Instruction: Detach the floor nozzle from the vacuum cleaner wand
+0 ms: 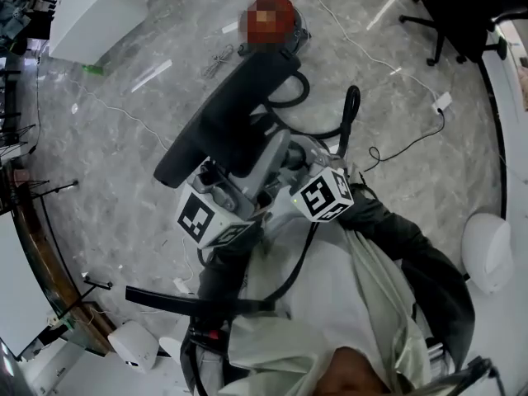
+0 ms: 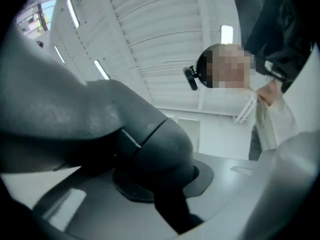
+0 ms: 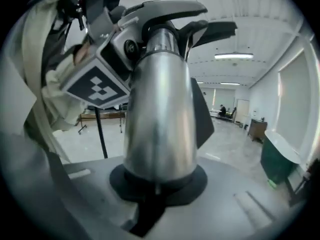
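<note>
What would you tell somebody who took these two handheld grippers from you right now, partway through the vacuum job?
The left gripper is shut on the dark neck of the floor nozzle.
The right gripper is shut on the silver wand, close to where it enters that neck.
Nozzle and wand are held up in front of the body, one in each gripper.
Done: both parts are gripped.
Left: the wand appears seated in the neck, so the two have yet to be pulled apart.
</note>
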### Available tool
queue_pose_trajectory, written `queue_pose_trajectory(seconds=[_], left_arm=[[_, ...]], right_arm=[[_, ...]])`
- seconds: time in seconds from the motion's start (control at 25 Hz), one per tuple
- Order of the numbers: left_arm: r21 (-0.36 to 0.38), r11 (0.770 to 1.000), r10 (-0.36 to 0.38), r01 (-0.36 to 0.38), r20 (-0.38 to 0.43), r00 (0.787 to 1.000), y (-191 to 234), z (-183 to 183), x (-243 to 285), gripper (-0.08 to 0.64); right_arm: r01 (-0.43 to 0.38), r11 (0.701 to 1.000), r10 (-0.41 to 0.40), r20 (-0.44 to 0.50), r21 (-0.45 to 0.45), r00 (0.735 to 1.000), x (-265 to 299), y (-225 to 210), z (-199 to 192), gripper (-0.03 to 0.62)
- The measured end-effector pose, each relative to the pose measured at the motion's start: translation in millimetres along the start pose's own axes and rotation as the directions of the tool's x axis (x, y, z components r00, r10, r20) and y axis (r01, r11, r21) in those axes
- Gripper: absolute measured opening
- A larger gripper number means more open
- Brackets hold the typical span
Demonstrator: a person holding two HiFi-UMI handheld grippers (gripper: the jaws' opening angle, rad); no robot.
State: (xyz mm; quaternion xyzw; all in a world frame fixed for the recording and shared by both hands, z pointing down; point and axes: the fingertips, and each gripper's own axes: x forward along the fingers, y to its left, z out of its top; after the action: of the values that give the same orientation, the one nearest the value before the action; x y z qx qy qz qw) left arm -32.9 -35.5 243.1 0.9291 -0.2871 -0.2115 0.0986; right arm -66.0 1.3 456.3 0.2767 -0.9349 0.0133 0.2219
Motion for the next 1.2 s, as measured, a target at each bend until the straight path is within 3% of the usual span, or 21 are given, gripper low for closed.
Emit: queue_pose_trajectory(seconds=[0.04,0.12,0.2,0.28,0.4,0.48,0.52,0.56,0.6,0.68,0.76,0.84,0.92,1.04,1.12,1.16,1.2], left_arm=[[-0.002,0.999,0.055,-0.055,-0.017,0.998,8.3,-3.7,-1.7,0.077],[-0.02,0.996,0.084,-0.084,-0.036,0.996,15.8,-9.2,-5.1,0.077],[-0.049,0.999,0.017,-0.019,-0.026,1.0,10.2,-11.3,-7.6,0.077],[-0.049,0.995,-0.093,0.092,-0.009,0.996,-4.0,-11.2,-10.6,0.074],[-0.008,0.964,-0.267,0.267,-0.026,0.963,-28.5,-14.9,-20.0,0.074],[-0.014,0.942,-0.335,0.335,-0.056,0.94,-35.8,-18.7,-22.2,0.074],[-0.029,0.938,-0.347,0.346,-0.059,0.936,-35.9,-19.2,-21.4,0.074],[-0.049,0.94,-0.341,0.338,-0.045,0.939,-33.4,-17.2,-19.8,0.074],[-0.064,0.948,-0.312,0.31,-0.017,0.95,-28.2,-12.5,-17.4,0.074],[-0.054,0.978,-0.201,0.202,0.032,0.979,-12.5,-1.8,-14.2,0.074],[-0.015,0.998,-0.066,0.067,0.042,0.997,2.6,2.5,-15.8,0.075],[0.006,0.999,0.051,-0.051,0.04,0.998,12.1,3.4,-17.1,0.074],[0.009,0.992,0.129,-0.129,0.032,0.991,18.0,1.7,-16.9,0.074],[-0.032,0.994,0.104,-0.105,-0.011,0.994,18.2,-10.9,-13.0,0.075],[-0.1,0.994,-0.036,0.035,-0.01,0.999,6.6,-17.1,-13.8,0.074],[-0.124,0.982,-0.14,0.141,0.016,0.99,-4.0,-16.3,-16.7,0.074],[-0.131,0.958,-0.251,0.255,0.046,0.967,-16.5,-14.2,-21.2,0.074]], right_arm=[[0.019,1.0,-0.018,-0.01,0.016,1.0,2.4,0.7,-2.4,0.04],[-0.034,0.999,0.035,-0.026,0.032,0.999,5.4,8.6,-7.4,0.04],[-0.128,0.992,0.128,-0.038,0.006,0.991,3.1,15.5,-12.4,0.04],[-0.239,0.97,0.237,-0.052,-0.05,0.97,-3.2,20.2,-16.6,0.04],[-0.447,0.889,0.441,-0.074,-0.1,0.894,-14.1,33.6,-18.5,0.041],[-0.554,0.828,0.548,-0.08,-0.086,0.833,-19.2,44.1,-19.0,0.043],[-0.577,0.814,0.573,-0.076,-0.071,0.816,-20.2,47.4,-18.7,0.043],[-0.571,0.819,0.568,-0.066,-0.055,0.821,-19.0,48.3,-17.6,0.043],[-0.528,0.848,0.526,-0.052,-0.039,0.849,-15.0,46.2,-15.4,0.043],[-0.348,0.938,0.347,-0.017,-0.016,0.938,-1.3,34.3,-8.4,0.041],[-0.139,0.99,0.139,-0.013,-0.014,0.99,7.9,19.0,-4.2,0.04],[0.009,1.0,-0.009,-0.028,-0.026,1.0,9.3,6.6,-4.2,0.04],[0.058,0.998,-0.06,-0.038,-0.038,0.998,9.0,1.4,-6.3,0.04],[-0.04,0.998,0.037,-0.062,-0.04,0.997,6.2,5.6,-18.0,0.04],[-0.219,0.975,0.216,-0.074,-0.042,0.974,-1.4,19.6,-25.3,0.04],[-0.327,0.944,0.323,-0.072,-0.047,0.944,-7.2,28.5,-26.6,0.041],[-0.427,0.903,0.423,-0.068,-0.055,0.904,-13.4,36.8,-26.7,0.041]])
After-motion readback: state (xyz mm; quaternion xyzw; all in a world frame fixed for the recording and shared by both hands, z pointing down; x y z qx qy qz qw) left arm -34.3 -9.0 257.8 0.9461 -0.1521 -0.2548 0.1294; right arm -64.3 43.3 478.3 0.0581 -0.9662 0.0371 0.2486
